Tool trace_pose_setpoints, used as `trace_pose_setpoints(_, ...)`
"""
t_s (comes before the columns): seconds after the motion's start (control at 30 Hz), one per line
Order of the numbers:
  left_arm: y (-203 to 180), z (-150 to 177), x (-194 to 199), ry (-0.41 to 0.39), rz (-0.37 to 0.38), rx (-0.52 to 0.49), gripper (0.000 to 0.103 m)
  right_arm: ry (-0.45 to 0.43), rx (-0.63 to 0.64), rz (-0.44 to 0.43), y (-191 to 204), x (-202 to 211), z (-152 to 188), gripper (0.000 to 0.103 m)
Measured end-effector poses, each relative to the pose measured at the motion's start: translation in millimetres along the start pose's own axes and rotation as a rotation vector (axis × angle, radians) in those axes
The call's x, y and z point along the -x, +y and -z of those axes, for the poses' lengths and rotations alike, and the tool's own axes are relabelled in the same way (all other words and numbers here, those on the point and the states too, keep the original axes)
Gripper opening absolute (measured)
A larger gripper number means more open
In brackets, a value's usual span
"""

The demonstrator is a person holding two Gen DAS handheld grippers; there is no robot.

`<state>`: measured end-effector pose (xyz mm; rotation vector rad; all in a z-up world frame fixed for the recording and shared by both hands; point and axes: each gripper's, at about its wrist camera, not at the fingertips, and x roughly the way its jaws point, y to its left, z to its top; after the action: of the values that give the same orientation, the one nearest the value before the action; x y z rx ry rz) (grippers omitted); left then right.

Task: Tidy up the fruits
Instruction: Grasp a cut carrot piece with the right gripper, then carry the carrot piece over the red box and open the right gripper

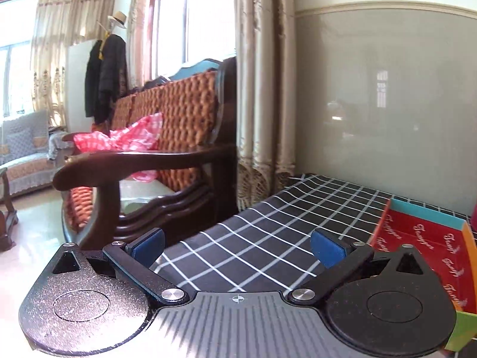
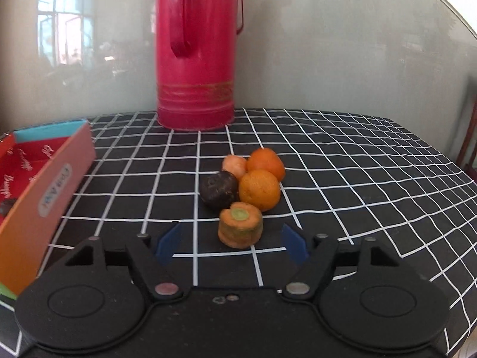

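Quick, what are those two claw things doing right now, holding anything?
Left hand-held gripper: open, holding nothing, over the checked cloth.
Right hand-held gripper: open, holding nothing, the carrot piece just ahead between its fingers.

The red box (image 2: 44, 179) is cut off by the left edge in the right wrist view, and a dark thing (image 2: 7, 205) inside it cannot be identified. The pink can (image 2: 196, 50) loses its top. The small pale fruit (image 2: 235, 164) is half hidden behind others.

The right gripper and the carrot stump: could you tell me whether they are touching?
Apart. The right wrist view shows the carrot stump between the right gripper's open fingers, with tablecloth visible on both sides.
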<state>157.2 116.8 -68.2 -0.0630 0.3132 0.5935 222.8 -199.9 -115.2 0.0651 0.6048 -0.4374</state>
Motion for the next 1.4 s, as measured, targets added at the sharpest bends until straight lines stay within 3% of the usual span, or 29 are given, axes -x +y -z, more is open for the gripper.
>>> trace_pose_setpoints(0.2,22.1,3.2,-11.7,0.030,-0.041,0.017,0.103,0.040,-0.008,0.012,1.1,-13.0,-2.3,0.057)
trace_pose_setpoints(0.3,30.5,4.1,-14.6,0.035,-0.056,0.034,0.103,0.025,0.008,0.000,6.2,-12.8,-2.8,0.028)
trace_pose_setpoints(0.43,34.6,4.3,-17.8,0.037,-0.069,0.040,0.103,0.015,0.015,-0.042,12.7,-11.3,-1.5,0.027)
trace_pose_setpoints(0.57,34.8,4.9,-17.3,0.040,-0.069,0.038,0.103,-0.072,0.049,-0.109,22.2,8.9,-2.3,0.027)
trace_pose_setpoints(0.8,33.7,7.6,-18.6,0.040,-0.071,0.021,0.103,-0.202,0.068,-0.426,40.7,50.8,-3.2,0.028)
trace_pose_setpoints(0.97,35.8,7.9,-17.9,0.033,-0.082,0.007,0.103,-0.246,0.159,-0.581,65.4,70.9,-0.1,0.028)
trace_pose_setpoints(1.27,38.6,8.8,-17.5,0.032,-0.093,-0.005,0.103,-0.243,0.292,-0.619,108.6,85.2,10.4,0.030)
trace_pose_setpoints(1.4,36.2,8.3,-16.6,0.032,-0.088,-0.006,0.103,-0.273,0.290,-0.603,105.9,89.4,11.3,0.041)
